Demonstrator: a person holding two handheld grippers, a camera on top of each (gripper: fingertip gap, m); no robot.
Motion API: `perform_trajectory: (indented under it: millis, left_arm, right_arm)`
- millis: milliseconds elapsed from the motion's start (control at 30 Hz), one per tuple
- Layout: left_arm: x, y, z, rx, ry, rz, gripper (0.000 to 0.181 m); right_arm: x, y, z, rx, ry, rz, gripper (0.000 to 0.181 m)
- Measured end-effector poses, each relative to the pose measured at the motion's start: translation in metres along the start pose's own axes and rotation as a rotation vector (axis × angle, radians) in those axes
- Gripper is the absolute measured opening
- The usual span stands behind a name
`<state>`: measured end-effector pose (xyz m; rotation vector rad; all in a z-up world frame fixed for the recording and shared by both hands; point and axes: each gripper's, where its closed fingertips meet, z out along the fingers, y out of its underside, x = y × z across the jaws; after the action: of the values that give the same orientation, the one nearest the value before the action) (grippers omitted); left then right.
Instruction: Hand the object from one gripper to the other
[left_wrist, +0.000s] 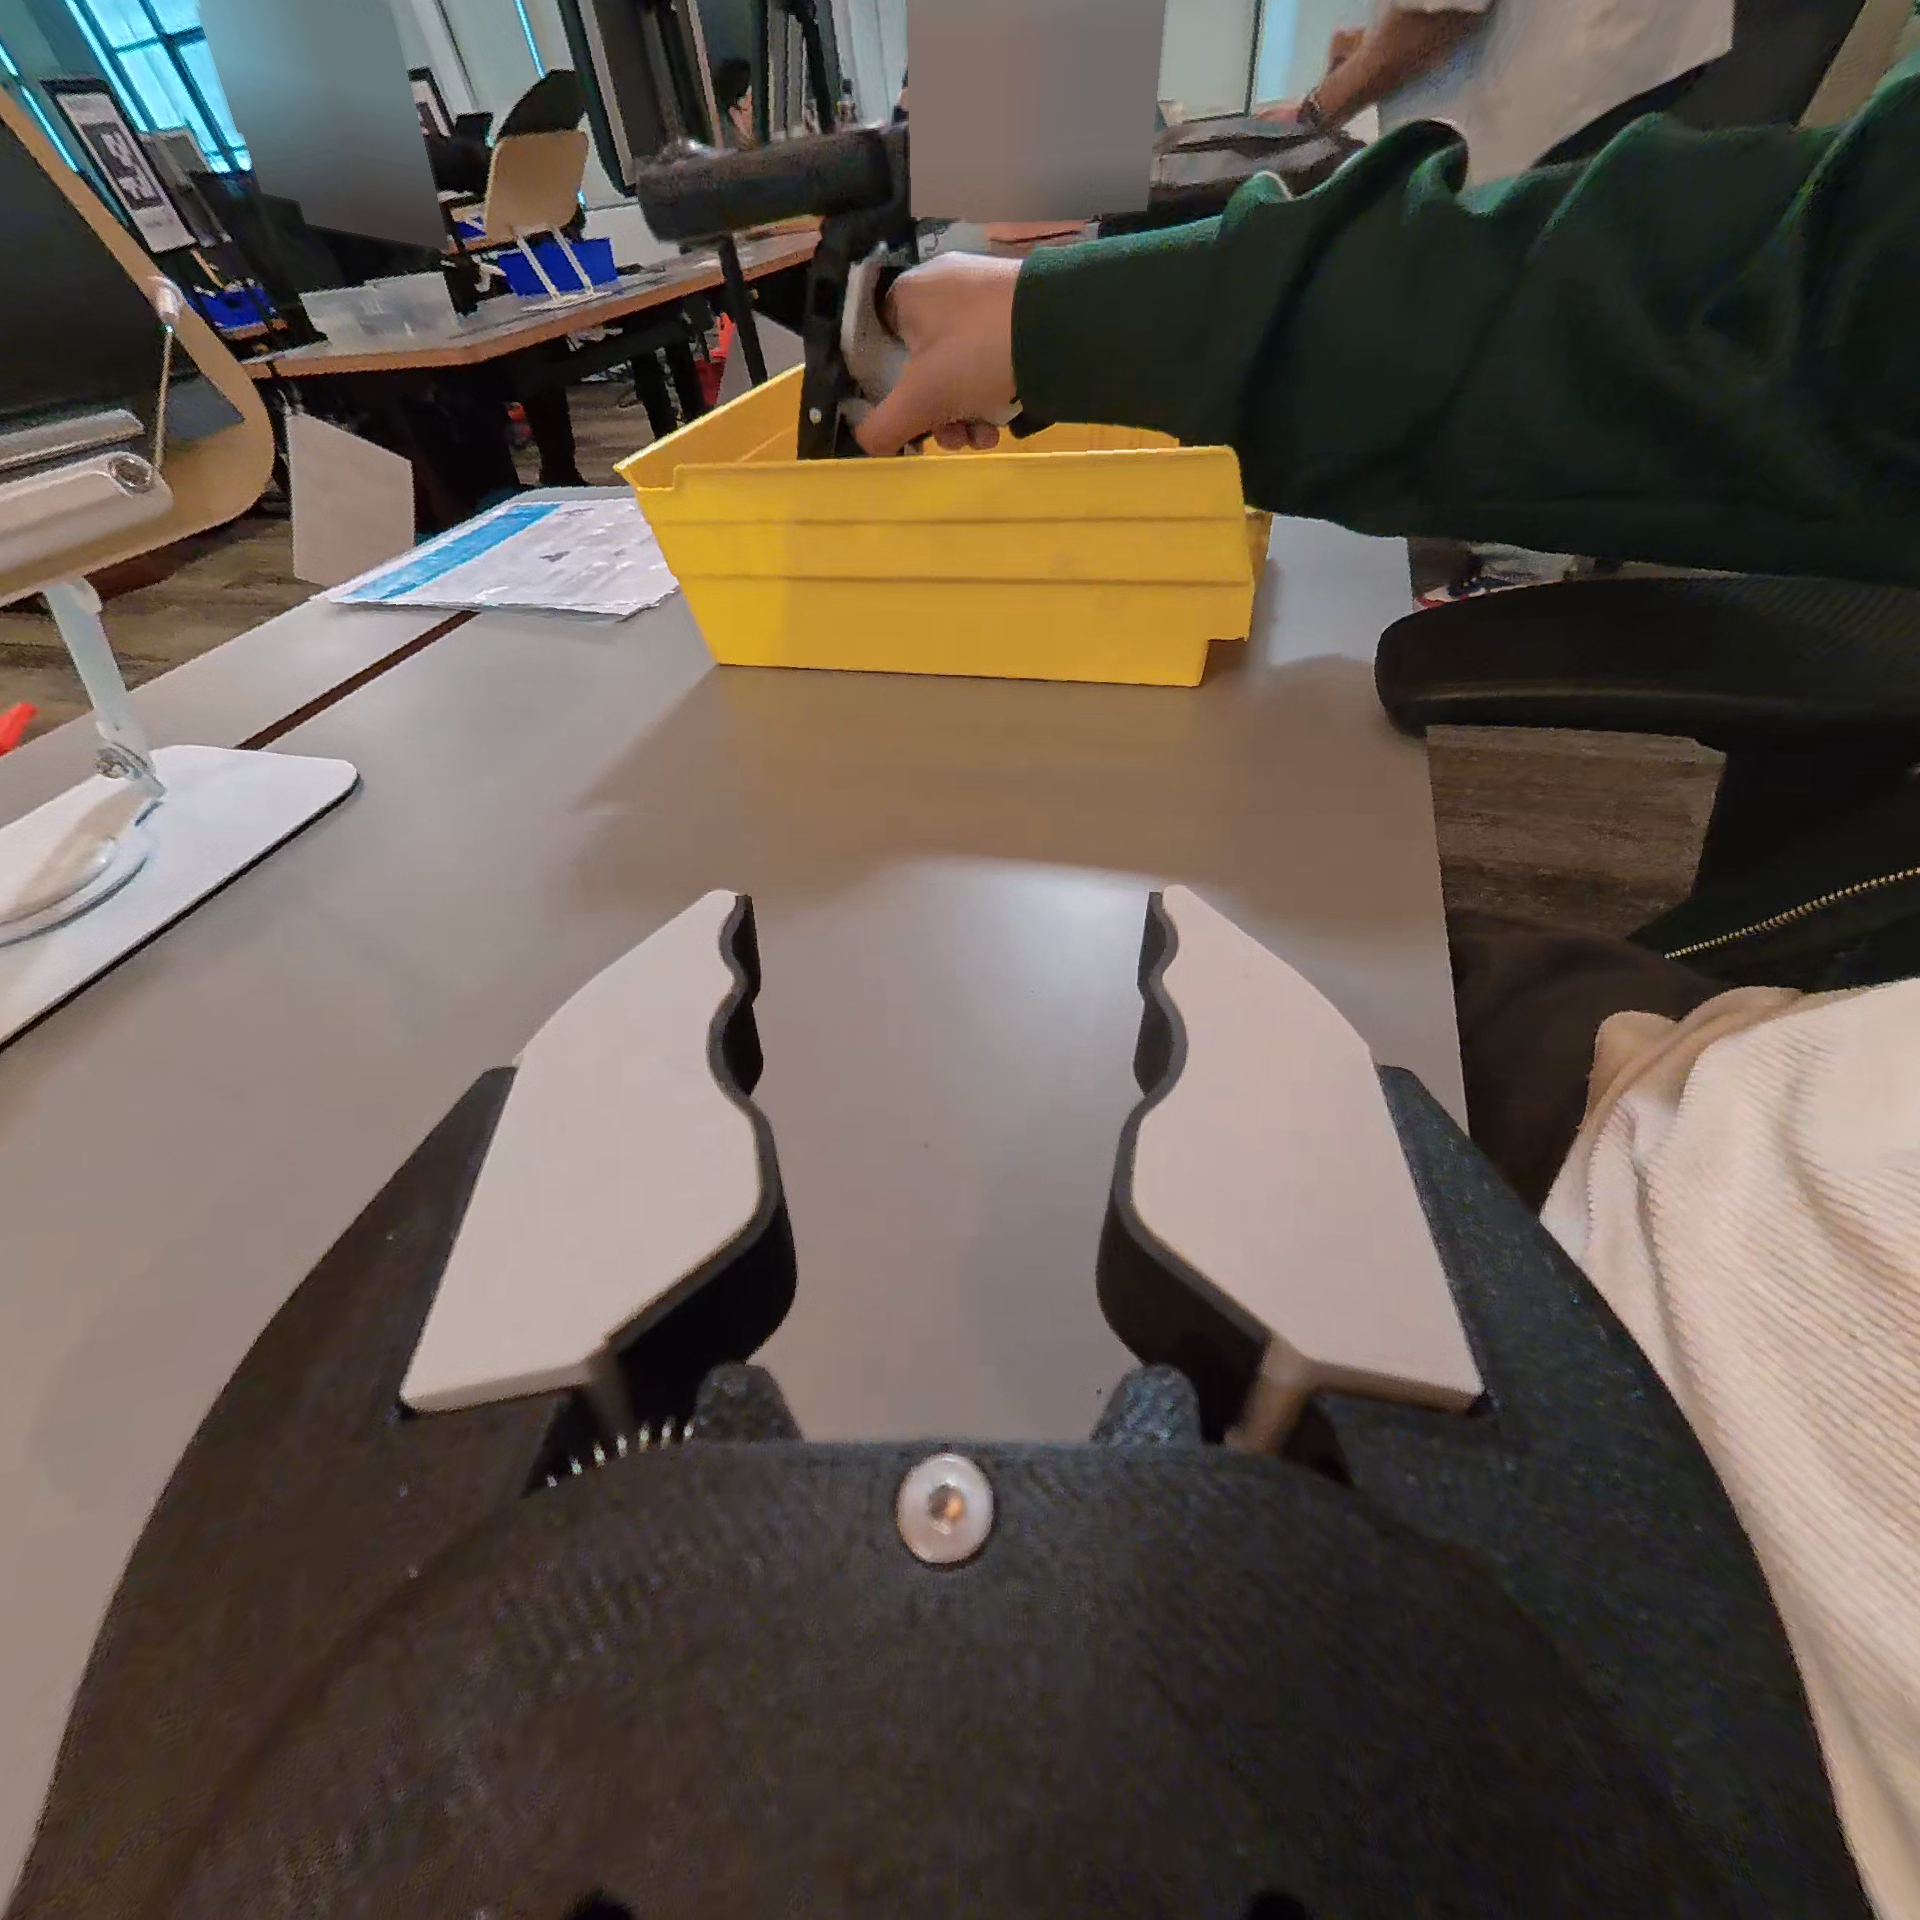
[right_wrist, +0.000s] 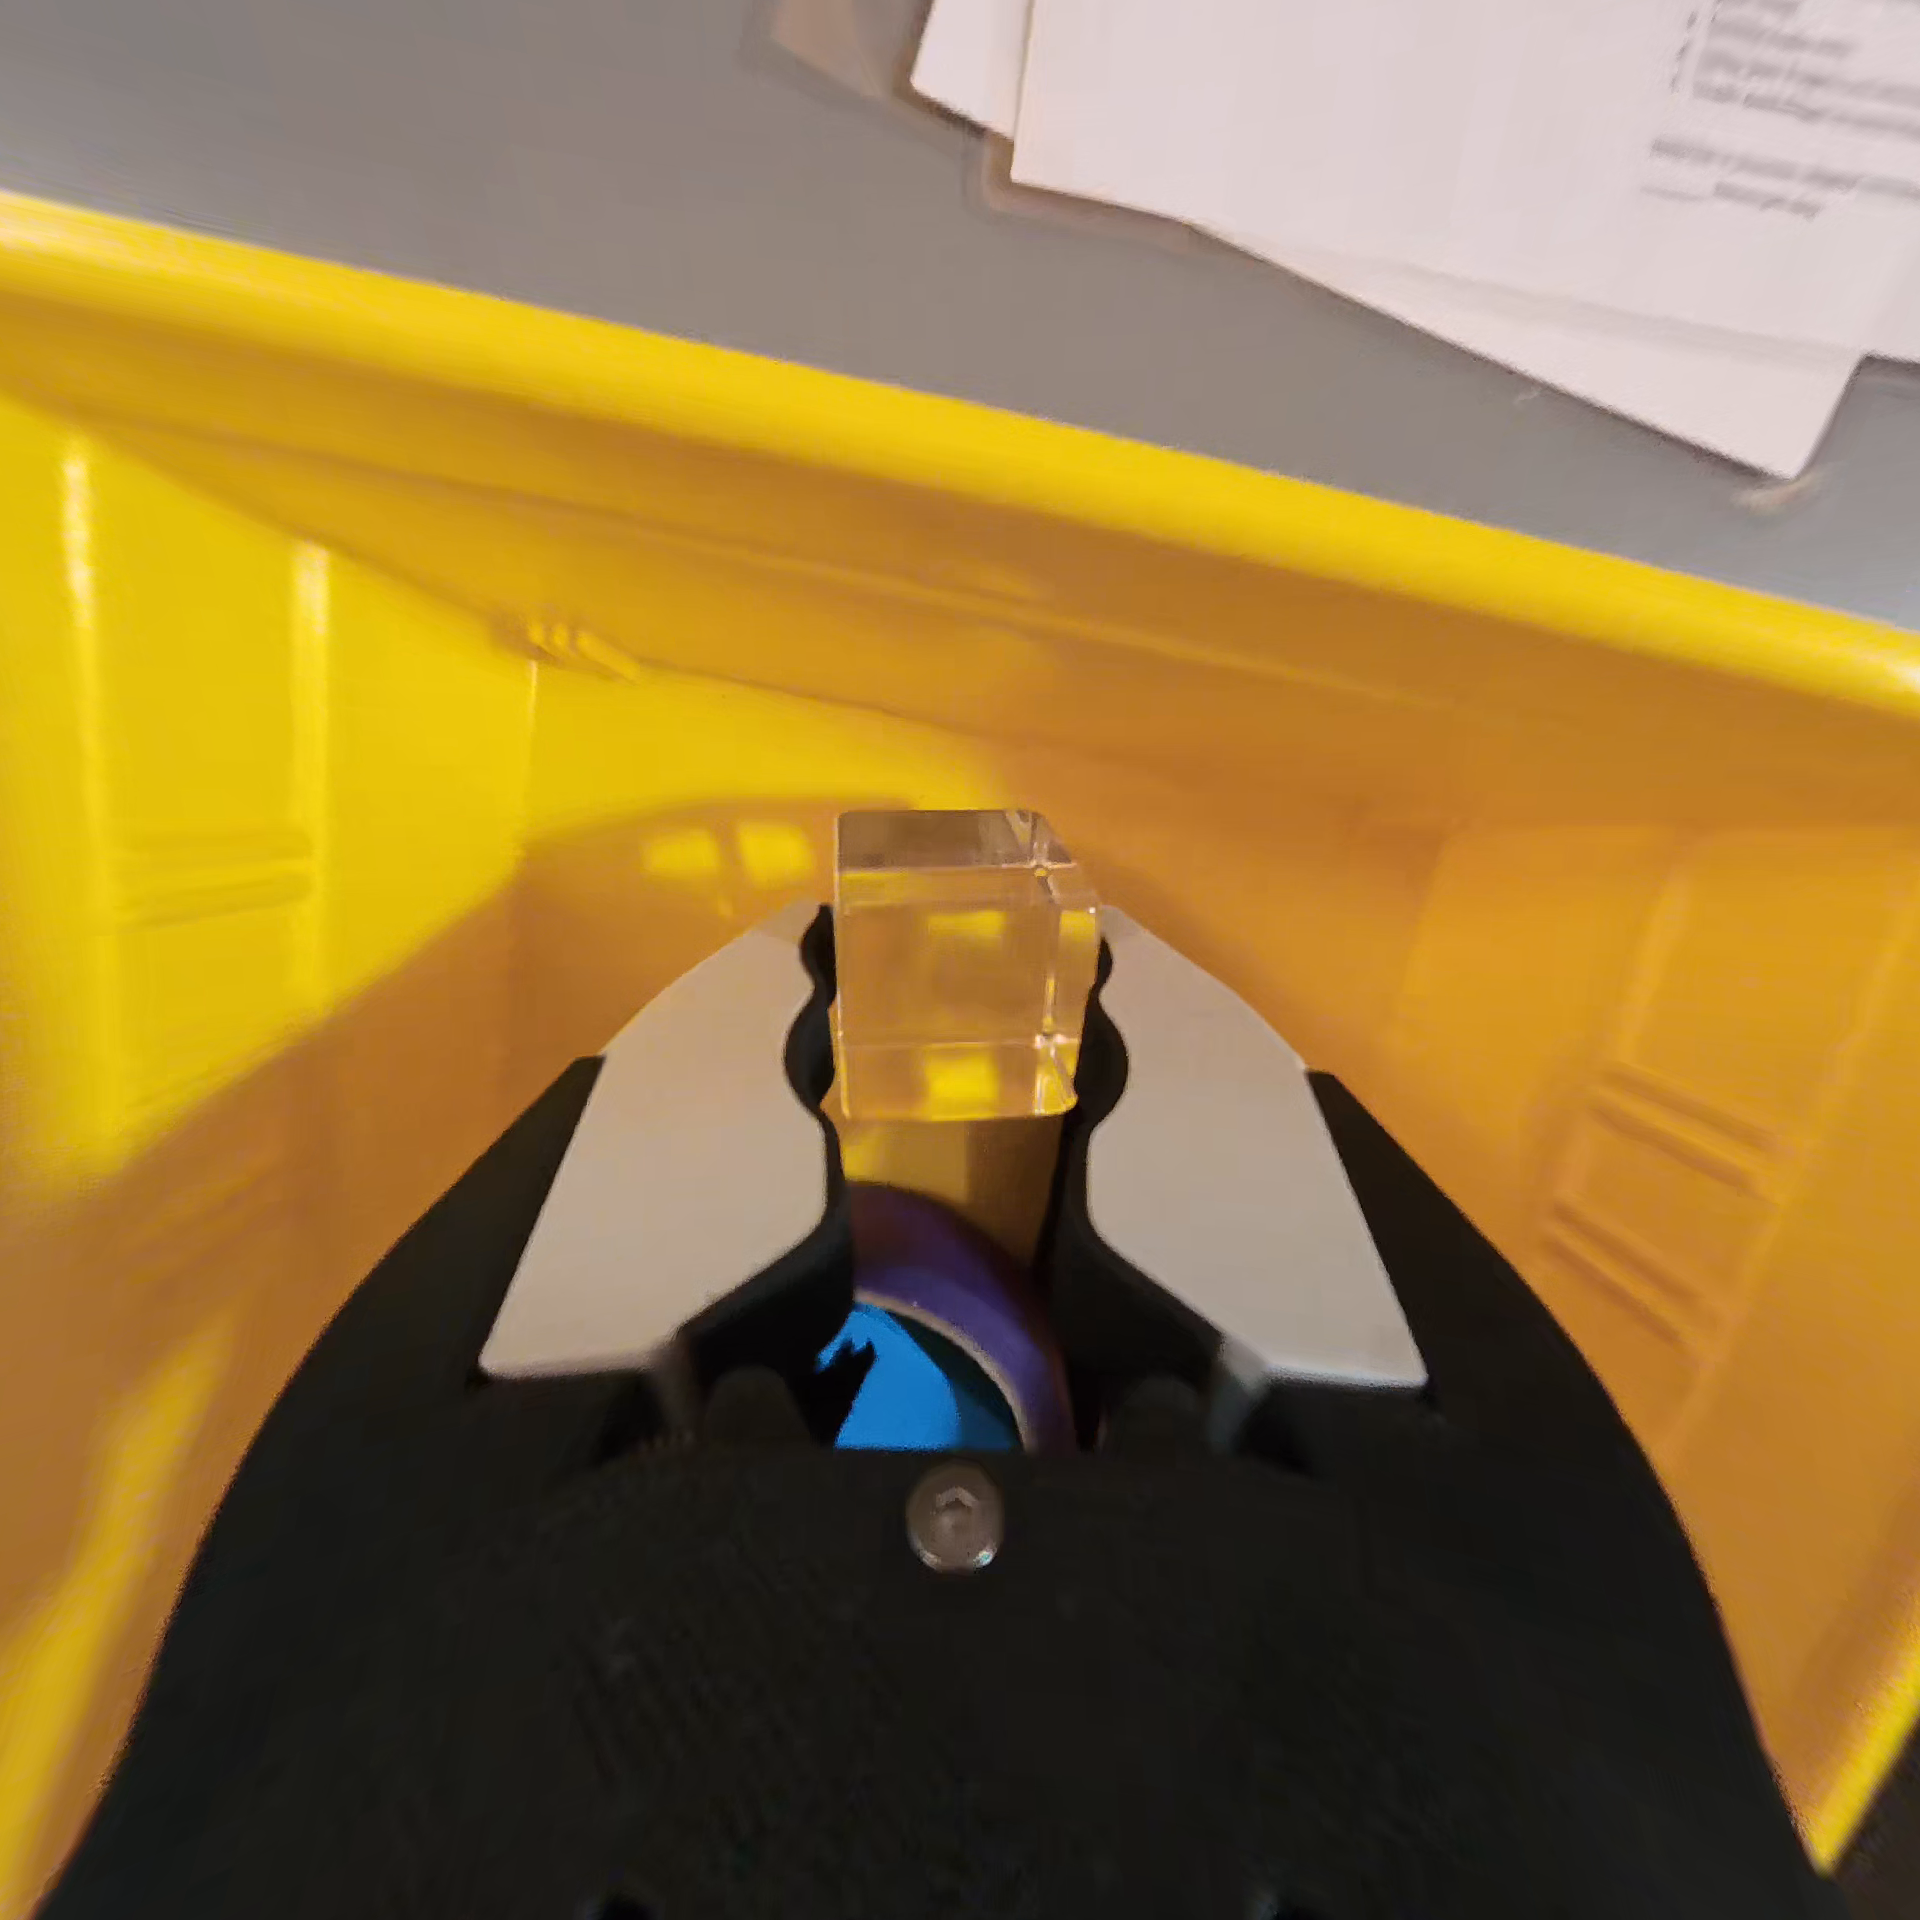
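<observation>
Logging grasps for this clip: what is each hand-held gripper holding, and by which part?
The right hand-held gripper grips a clear cube by its two opposite side faces, inside the yellow bin. The left hand-held gripper is open and empty.

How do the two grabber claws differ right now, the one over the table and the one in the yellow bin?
The left gripper is open and empty; the right gripper is shut on a clear cube. The left gripper hovers over the bare grey table, outside the yellow bin; the right gripper reaches down inside the bin, above a purple tape roll. Both share the same black body and grey finger plates.
</observation>
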<state>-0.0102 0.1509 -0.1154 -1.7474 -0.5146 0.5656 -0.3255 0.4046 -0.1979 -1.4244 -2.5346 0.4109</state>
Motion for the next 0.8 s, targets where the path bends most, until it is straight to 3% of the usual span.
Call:
perform_trajectory:
  millis: [33,200,300,367,433,533,600,633,700,800]
  left_arm:
    - [0.000,0.000,-0.001,0.002,-0.003,-0.001,0.070]
    - [0.000,-0.003,-0.005,0.013,-0.007,-0.006,0.069]
    - [0.001,-0.003,-0.004,0.009,-0.005,-0.003,0.069]
    - [0.001,-0.002,-0.004,0.007,-0.004,-0.001,0.069]
    - [0.001,-0.002,-0.003,0.004,-0.002,0.000,0.069]
    - [0.000,0.002,-0.001,-0.004,0.003,-0.010,0.069]
    - [-0.002,0.003,0.001,-0.005,0.005,-0.026,0.069]
    - [-0.002,0.003,0.002,-0.003,0.009,-0.039,0.069]
    - [-0.002,0.001,0.004,0.010,0.021,-0.070,0.069]
    - [-0.003,-0.004,0.001,0.025,0.021,-0.094,0.070]
  right_arm:
    - [0.000,0.002,0.004,-0.023,-0.003,0.010,0.045]
    - [0.003,0.000,0.010,-0.035,0.012,0.019,0.045]
    - [0.008,0.000,0.008,-0.033,0.073,-0.033,0.065]
    - [0.007,-0.007,-0.008,0.037,0.080,-0.040,0.078]
    - [-0.003,-0.024,-0.045,0.227,0.052,-0.013,0.081]
    - [-0.063,-0.050,-0.145,0.727,-0.145,-0.052,0.071]
    - [-0.126,-0.046,-0.215,1.034,-0.345,-0.136,0.064]
    - [-0.157,-0.035,-0.236,1.092,-0.435,-0.183,0.060]
    - [-0.214,-0.009,-0.248,1.093,-0.582,-0.257,0.062]
    - [-0.290,0.036,-0.220,1.012,-0.774,-0.308,0.068]
